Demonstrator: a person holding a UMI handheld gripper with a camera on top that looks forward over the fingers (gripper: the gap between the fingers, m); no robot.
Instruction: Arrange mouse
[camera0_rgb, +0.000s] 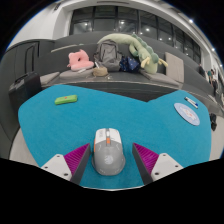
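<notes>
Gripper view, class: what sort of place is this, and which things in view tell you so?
Probably an office or lab. A grey-and-white computer mouse sits on a teal desk mat between the open gripper jaws; grey partition panels stand beyond, with large windows behind.

Between the magenta-padded fingers (78, 160) sits a grey-and-white mouse (108, 151) on a teal bench (100, 115). Well beyond them lie a lime-green object (65, 99), a pink plush (80, 61) and a pale green plush (128, 47).

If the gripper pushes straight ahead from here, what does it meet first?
The mouse: it already sits between the open gripper's pink pads, on the teal mat. Beyond it, the mat looks bare up to its far edge.
</notes>
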